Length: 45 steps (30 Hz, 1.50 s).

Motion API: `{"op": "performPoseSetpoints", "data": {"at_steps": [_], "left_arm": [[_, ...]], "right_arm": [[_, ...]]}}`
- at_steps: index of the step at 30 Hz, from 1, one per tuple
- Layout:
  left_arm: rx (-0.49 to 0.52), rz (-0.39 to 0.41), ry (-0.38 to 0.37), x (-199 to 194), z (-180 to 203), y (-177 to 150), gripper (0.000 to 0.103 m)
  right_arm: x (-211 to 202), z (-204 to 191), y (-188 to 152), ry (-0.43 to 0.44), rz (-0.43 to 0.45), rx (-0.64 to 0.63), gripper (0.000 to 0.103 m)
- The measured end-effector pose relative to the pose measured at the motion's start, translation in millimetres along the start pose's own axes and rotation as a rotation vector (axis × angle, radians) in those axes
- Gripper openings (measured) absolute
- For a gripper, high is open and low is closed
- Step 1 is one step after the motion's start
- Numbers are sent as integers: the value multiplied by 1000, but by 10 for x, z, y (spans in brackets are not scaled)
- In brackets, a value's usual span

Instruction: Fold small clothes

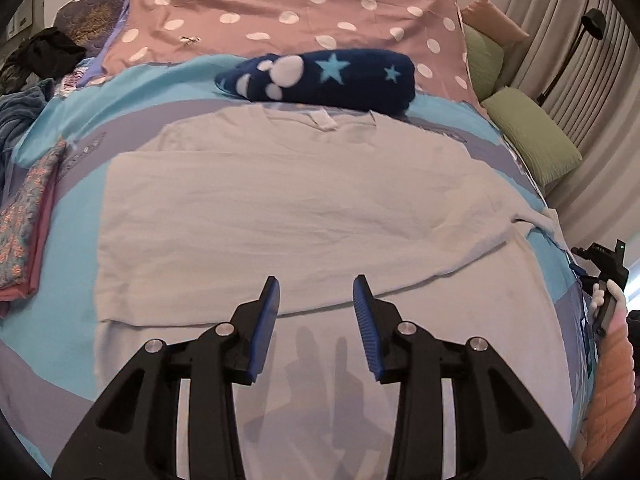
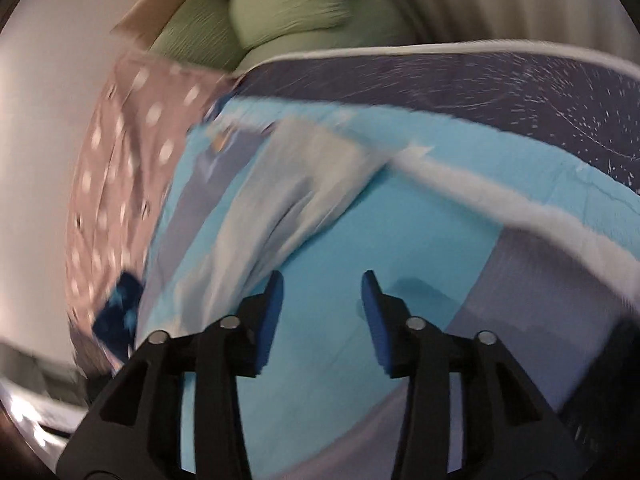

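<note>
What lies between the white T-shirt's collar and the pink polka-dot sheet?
A rolled navy blanket with stars and paw prints lies between the white T-shirt and the pink polka-dot sheet, seen in the left wrist view.

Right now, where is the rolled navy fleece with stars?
In the left wrist view, the navy star-print fleece roll lies top centre, just beyond the pale grey T-shirt's collar.

right hand-held gripper [image 2: 322, 280] empty, jaws apart, above blue bedspread [image 2: 400, 240].

A pale grey T-shirt [image 1: 304, 216] lay flat on the bed, collar at the far end with a white label showing. One side had been folded inward across the body, leaving a straight edge; its hem spread smooth nearest the camera.
</note>
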<state>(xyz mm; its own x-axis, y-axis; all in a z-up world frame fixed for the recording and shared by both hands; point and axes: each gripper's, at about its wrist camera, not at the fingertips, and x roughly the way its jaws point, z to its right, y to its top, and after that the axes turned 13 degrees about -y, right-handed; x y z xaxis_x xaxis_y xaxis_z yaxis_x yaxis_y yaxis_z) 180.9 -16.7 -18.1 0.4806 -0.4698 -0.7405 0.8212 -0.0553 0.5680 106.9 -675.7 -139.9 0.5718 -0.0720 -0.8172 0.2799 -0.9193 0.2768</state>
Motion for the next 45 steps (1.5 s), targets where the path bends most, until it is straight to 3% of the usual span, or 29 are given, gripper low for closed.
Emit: {"op": "performPoseSetpoints", "data": {"at_steps": [2,6,7,8,9,12,15,18,23,26,30,32,35,37,39,42,45], "left_arm": [[-1,-18,1,84,68,0,40],[12,-37,17,146,162,-6,40],[16,-39,23,149,179,-6,40],[19,-40,28,148,192,-9,40],[22,-40,31,147,200,-9,40],[24,-32,45,139,218,-43,40],[14,-38,34,127,199,-106,40],[9,-40,29,142,197,-125,40],[4,-31,-18,159,255,-119,40],[17,-28,-52,149,323,-153,40],[18,-29,-65,118,311,-208,41],[4,-18,-63,69,241,-209,41],[-35,17,-70,-57,87,-183,41],[-50,36,-69,-126,12,-158,43],[-65,67,-74,-216,-72,-115,44],[-113,122,-117,-354,-243,-56,44],[-188,168,-171,-458,-481,-40,53]], "right_arm": [[165,35,140,39,-17,45,51],[446,43,294,90,-10,123,50],[484,26,301,95,-1,128,40],[531,-4,321,90,10,125,15],[583,-54,345,77,10,112,4],[472,-43,396,119,34,100,4],[33,-154,439,184,122,21,4],[-657,-345,458,235,231,-96,4],[-1418,-753,428,306,328,-255,4],[-1528,-994,356,277,338,-314,4],[-1433,-1188,272,302,299,-305,4],[-1412,-1399,131,333,279,-336,4],[-1442,-2017,-316,407,252,-483,4],[-1512,-2711,-905,536,193,-641,4],[-1578,-3077,-1300,610,163,-738,4],[-1657,-3616,-2152,759,76,-929,4],[-1497,-3890,-2924,793,-41,-1085,5]]}}
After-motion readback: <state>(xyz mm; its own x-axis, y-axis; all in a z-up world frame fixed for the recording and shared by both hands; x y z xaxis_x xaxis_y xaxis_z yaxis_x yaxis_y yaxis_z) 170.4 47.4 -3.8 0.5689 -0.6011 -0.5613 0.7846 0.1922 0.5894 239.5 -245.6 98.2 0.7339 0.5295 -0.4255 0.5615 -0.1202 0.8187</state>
